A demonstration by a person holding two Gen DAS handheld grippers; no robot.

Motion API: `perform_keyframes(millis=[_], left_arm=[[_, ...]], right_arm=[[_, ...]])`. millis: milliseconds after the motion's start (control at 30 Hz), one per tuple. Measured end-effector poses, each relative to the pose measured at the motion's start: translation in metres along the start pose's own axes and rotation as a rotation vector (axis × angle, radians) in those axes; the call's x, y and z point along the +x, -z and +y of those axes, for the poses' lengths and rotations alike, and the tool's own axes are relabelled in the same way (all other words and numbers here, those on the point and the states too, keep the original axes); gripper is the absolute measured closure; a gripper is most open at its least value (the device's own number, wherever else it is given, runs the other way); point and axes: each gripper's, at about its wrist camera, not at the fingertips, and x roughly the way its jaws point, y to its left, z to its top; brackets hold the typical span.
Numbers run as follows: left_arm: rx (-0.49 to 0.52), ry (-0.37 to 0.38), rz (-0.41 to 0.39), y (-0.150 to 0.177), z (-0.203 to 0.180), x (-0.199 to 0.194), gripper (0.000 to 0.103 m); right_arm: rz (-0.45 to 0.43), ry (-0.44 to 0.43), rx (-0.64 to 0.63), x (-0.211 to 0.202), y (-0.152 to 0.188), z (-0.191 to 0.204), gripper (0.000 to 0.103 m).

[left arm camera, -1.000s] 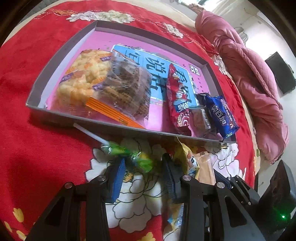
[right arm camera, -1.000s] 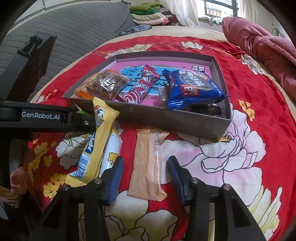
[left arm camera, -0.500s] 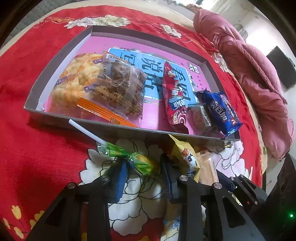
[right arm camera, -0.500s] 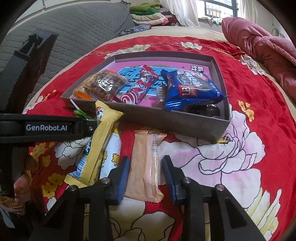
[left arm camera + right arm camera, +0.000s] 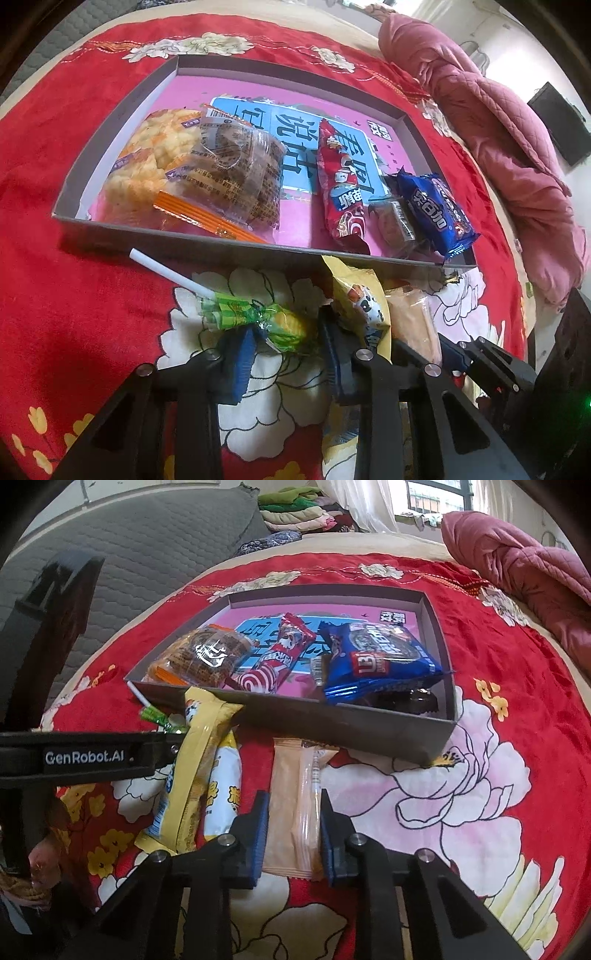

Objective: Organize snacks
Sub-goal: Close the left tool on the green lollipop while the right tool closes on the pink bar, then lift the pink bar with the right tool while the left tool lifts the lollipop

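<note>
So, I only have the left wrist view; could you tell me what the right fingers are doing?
Observer: The right gripper has its fingers closed against both long edges of the peach packet, which lies flat on the cloth.
Operator: Thank you. Is anything lying close beside that packet?
Observer: Yes, a white-and-yellow packet lies just to its left, partly under the yellow packet.
</note>
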Motion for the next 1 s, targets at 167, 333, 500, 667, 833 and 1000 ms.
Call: perform_keyframes(millis=[167,333,500,667,833,1000], left_arm=[[-0.012,0.008,0.002,0.003,0.005,-0.004,0.07],[-0.016,0.005,0.002,0.004,0.009,-0.008,0.07],[-0.025,-0.001,-0.001,0.005,0.014,-0.012,0.07],[-0.038,-0.002,0.0,0.006,0.021,-0.016,0.07],[-0.052,-0.004,-0.001,0.007,0.029,-0.021,0.07],[-0.062,-0.013,-0.01,0.008,0.037,-0.028,0.07]], right_arm=[[-0.004,-0.019,0.019,-0.003,0.0,-0.003,0.08],[-0.003,-0.023,0.021,-0.003,0.0,-0.003,0.08],[-0.005,-0.03,0.023,-0.004,0.0,-0.003,0.08],[-0.004,-0.048,0.024,-0.004,0.0,-0.003,0.08],[0.002,-0.079,-0.013,-0.004,0.002,0.009,0.08],[-0.002,-0.1,-0.04,-0.005,0.002,0.017,0.08]])
